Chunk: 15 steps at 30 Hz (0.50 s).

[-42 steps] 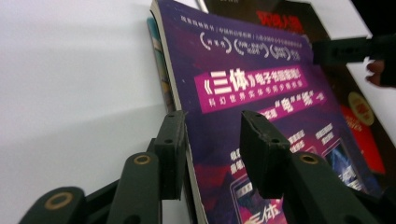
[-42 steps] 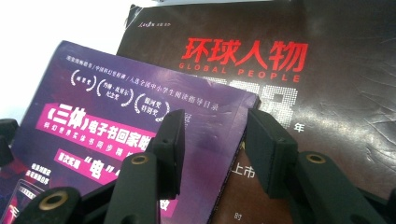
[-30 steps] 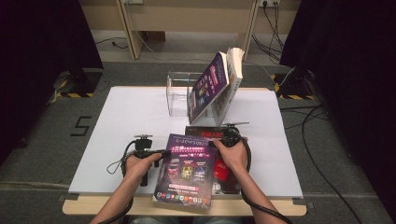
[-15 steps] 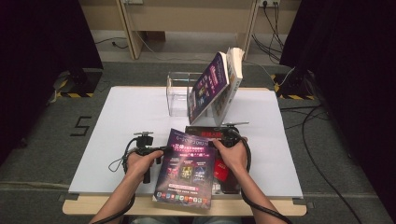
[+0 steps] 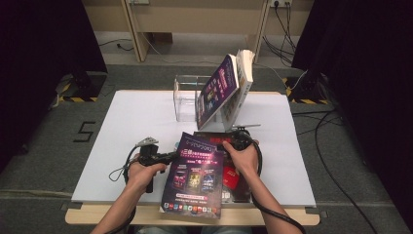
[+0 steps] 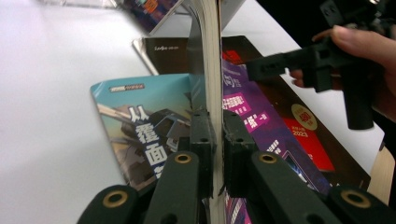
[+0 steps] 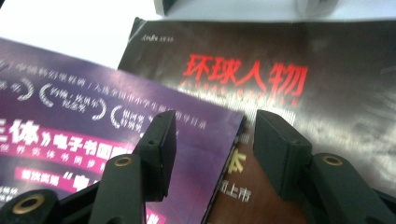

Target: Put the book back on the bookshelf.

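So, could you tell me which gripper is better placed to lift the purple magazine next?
Left: the left gripper is already clamped on the purple magazine edge, while the right gripper stands open above it.

Bare white table [image 5: 131, 126] leftward; clear stand [image 5: 187, 97] with leaning books [image 5: 229, 90] ahead.

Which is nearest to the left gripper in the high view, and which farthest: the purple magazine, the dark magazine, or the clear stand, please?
1. Purple magazine: clamped in the left gripper.
2. Dark magazine: flat beneath it, rightward.
3. Clear stand: at the table's far side.
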Each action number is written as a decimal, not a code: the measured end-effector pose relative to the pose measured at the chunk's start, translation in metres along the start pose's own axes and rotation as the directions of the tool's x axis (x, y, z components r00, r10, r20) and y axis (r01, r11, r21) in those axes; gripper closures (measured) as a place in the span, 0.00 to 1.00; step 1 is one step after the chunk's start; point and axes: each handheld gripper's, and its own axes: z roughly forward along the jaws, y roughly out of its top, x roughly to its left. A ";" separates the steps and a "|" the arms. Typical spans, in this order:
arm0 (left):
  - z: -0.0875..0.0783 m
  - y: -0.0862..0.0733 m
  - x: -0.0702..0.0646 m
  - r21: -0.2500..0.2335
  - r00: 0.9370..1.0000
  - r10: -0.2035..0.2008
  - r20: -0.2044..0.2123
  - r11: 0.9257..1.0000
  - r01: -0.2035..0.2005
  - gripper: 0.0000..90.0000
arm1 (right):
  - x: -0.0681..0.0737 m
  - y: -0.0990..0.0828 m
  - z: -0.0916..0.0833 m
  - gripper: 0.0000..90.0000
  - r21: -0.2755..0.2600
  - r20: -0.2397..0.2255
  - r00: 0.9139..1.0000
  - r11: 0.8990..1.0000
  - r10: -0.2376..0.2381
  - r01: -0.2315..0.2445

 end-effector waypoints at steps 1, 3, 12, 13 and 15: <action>-0.001 0.000 0.000 0.000 1.000 0.002 0.001 1.000 -0.002 0.94 | 0.000 0.001 0.001 0.54 0.000 -0.003 1.000 1.000 0.002 -0.002; -0.002 -0.001 0.000 -0.001 1.000 -0.002 0.002 1.000 0.002 0.94 | -0.001 0.004 0.003 0.54 0.005 -0.007 1.000 1.000 0.000 0.001; -0.004 -0.002 0.000 -0.001 1.000 0.012 0.003 1.000 -0.012 0.94 | -0.003 0.015 0.014 0.53 0.005 -0.031 1.000 1.000 0.003 -0.003; -0.004 -0.002 0.000 0.001 1.000 0.012 0.002 1.000 -0.012 0.94 | -0.003 0.016 0.014 0.53 0.008 -0.034 0.999 1.000 0.003 -0.003; -0.003 -0.003 0.001 -0.002 1.000 0.008 0.001 1.000 -0.008 0.94 | -0.003 0.017 0.015 0.53 0.011 -0.038 0.999 1.000 0.001 -0.001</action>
